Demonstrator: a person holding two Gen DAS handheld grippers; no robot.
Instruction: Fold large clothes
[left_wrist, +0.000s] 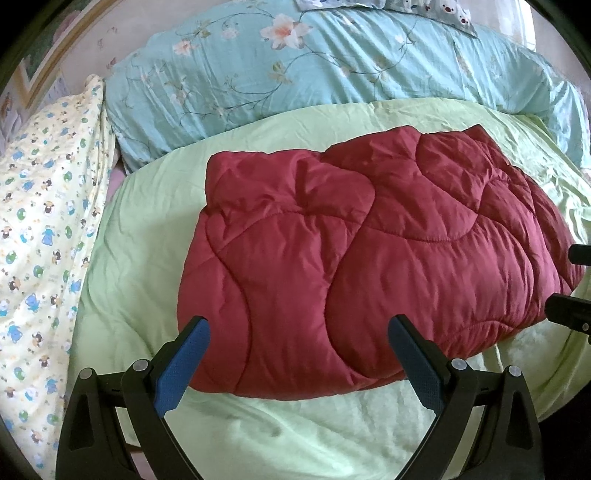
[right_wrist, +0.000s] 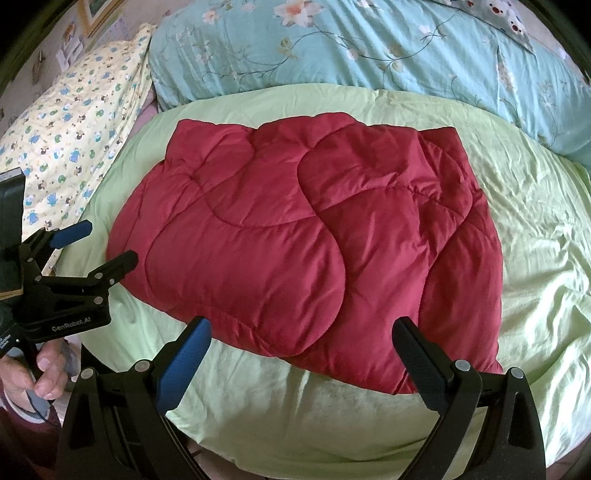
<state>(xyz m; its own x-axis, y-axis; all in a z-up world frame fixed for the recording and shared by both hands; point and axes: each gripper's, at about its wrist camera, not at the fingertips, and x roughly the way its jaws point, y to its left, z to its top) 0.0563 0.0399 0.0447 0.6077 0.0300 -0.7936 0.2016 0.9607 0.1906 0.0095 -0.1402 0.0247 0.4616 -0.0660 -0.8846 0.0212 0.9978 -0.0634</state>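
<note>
Blue-padded jaws stand wide and empty on both sides, just short of the near edge of the red garment.

Left hand-held gripper (left_wrist: 299, 328) has its fingers spread wide in front of the quilted red garment (left_wrist: 369, 251), holding nothing; the right hand-held gripper (right_wrist: 301, 330) is equally wide and empty at the same near edge. That garment lies straight ahead of both, already folded into a thick bundle, its long axis running left to right across their line of approach. Left one is nearer the left end, right one nearer the right end, so each looks placed to take its own corner. It rests on a pale green quilt (left_wrist: 147, 229) spread over the bed, with a teal floral duvet (left_wrist: 295, 66) bunched behind and a yellow printed pillow (left_wrist: 48, 206) to the left.
</note>
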